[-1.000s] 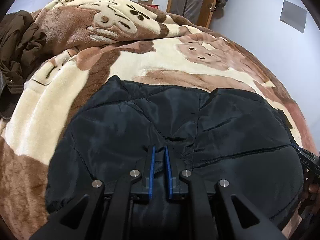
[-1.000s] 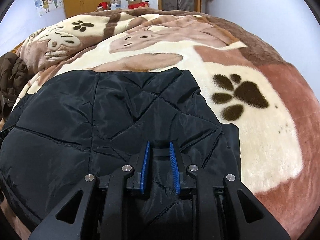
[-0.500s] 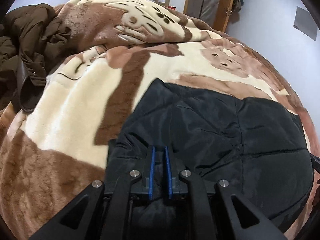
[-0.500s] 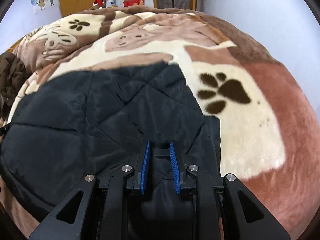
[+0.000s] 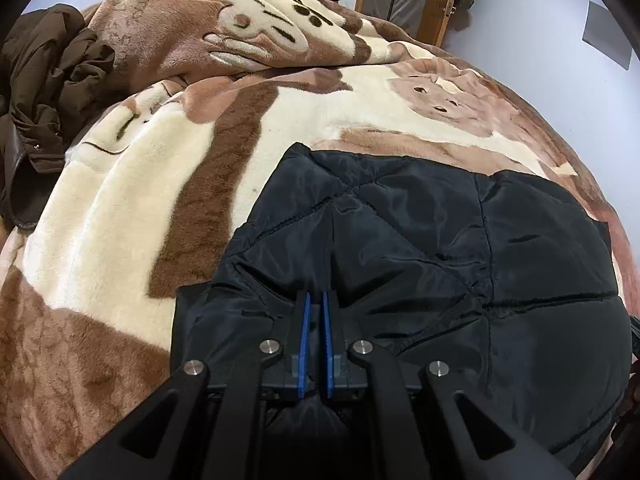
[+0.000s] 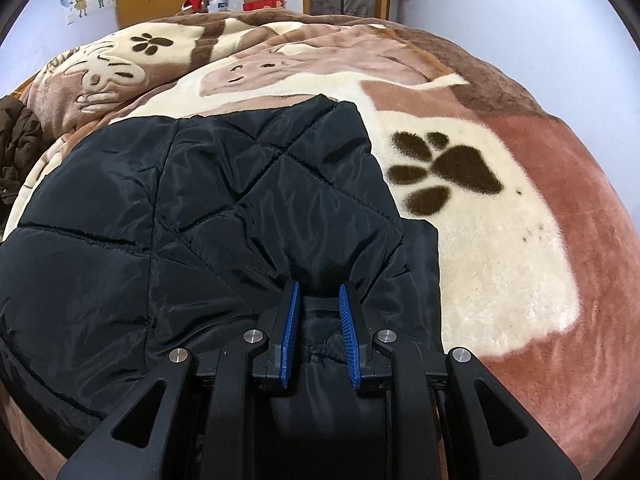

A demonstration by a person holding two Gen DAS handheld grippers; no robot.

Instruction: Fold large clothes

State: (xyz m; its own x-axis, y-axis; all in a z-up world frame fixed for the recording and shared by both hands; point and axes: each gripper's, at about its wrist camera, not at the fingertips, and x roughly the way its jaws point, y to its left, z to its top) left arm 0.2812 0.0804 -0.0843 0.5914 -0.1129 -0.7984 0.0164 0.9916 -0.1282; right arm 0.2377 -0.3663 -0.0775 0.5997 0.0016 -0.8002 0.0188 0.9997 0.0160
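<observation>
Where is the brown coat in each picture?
Left wrist view: the brown coat is bunched at the far left edge, on the blanket.
Right wrist view: only a bit of it shows, at the left edge, left of the black jacket.
Shared landmark: the black jacket lies in the middle of both pictures.

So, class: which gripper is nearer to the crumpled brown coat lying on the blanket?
Left. The left gripper grips the black jacket's side facing the brown coat; the right gripper grips its far side.
</observation>
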